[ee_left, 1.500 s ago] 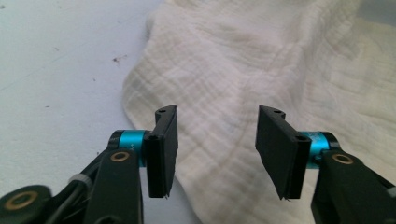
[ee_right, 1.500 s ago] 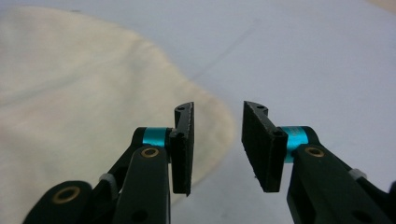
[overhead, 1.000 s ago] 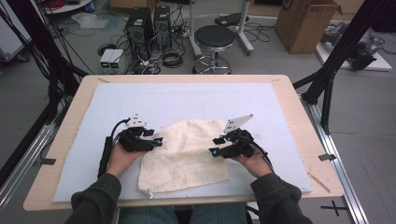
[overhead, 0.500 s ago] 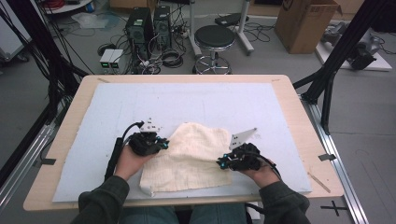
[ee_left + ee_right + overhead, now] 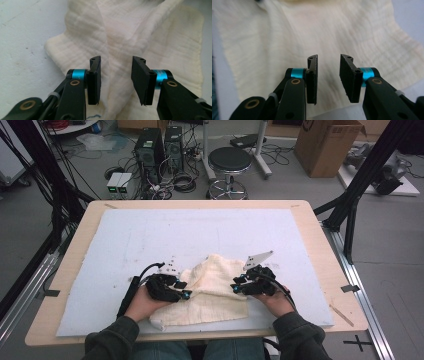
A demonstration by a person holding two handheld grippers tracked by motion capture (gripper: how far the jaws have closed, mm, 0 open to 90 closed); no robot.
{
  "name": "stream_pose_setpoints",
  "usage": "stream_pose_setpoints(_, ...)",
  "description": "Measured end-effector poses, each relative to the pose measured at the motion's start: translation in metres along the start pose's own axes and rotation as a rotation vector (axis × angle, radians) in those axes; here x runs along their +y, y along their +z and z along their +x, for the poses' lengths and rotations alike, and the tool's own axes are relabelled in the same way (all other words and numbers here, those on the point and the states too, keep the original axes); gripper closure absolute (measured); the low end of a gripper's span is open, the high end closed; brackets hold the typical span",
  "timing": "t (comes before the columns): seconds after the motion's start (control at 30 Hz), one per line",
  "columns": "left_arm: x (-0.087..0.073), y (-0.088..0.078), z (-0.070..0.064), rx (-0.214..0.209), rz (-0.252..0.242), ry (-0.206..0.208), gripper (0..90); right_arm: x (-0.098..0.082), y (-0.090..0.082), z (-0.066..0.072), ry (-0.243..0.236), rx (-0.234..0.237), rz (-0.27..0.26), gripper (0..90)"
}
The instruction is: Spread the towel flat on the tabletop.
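A cream muslin cloth (image 5: pixel 215 292) lies rumpled on the white mat, humped up in the middle. My left gripper (image 5: pixel 184 291) rests at the cloth's left edge and points right. My right gripper (image 5: pixel 237 286) sits at its right edge and points left. In the left gripper view the jaws (image 5: pixel 116 61) stand apart over a raised fold of the cloth (image 5: pixel 125 30); they have just been opening, and the pads press on nothing. In the right gripper view the jaws (image 5: pixel 329 58) have also just been opening, with the flat cloth (image 5: pixel 287 37) lying beyond the gap, ungripped.
The white mat (image 5: pixel 150 235) covers a wooden table (image 5: pixel 320 245). Behind the table stand a black stool (image 5: pixel 229 162), computer towers (image 5: pixel 160 145) and a cardboard box (image 5: pixel 330 142). Black frame posts (image 5: pixel 360 185) rise at both sides.
The left hand has slid right and nearer, pushing the cloth's left side inward. The right hand came slightly nearer. The cloth is more bunched and humped in the middle.
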State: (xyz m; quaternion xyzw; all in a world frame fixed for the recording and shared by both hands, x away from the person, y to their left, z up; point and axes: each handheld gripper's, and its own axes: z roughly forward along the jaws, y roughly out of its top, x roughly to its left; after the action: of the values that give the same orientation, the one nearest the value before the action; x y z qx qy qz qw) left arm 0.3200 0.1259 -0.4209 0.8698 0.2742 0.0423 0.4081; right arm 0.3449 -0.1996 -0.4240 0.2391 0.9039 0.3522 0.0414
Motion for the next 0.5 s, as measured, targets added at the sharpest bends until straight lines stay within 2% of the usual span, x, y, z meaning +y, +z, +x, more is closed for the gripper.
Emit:
stream_pose_setpoints(0.07, 0.003, -0.007, 0.005, -0.001, -0.036, -0.024, 58.4, 0.0, 0.003, -0.001, -0.002, -0.001, 0.006, 67.8)
stream_pose_setpoints(0.17, 0.01, -0.015, 0.015, 0.006, -0.064, -0.038, 62.0, -0.002, 0.003, 0.0, -0.006, -0.001, 0.011, 67.9)
stream_pose_setpoints(0.2, 0.012, -0.018, 0.018, 0.004, -0.083, -0.057, 63.0, -0.003, 0.004, 0.0, -0.008, 0.001, 0.013, 67.9)
stream_pose_setpoints(0.27, 0.018, -0.021, 0.025, 0.024, -0.116, -0.078, 64.4, -0.004, 0.004, 0.0, -0.007, 0.0, 0.02, 67.9)
stream_pose_setpoints(0.37, 0.026, -0.02, 0.036, 0.078, -0.116, -0.111, 67.5, -0.006, 0.004, -0.001, -0.001, 0.003, 0.02, 68.0)
stream_pose_setpoints(0.5, 0.028, -0.009, 0.051, 0.13, -0.1, -0.168, 73.7, -0.007, 0.005, 0.0, -0.004, 0.003, 0.016, 68.0)
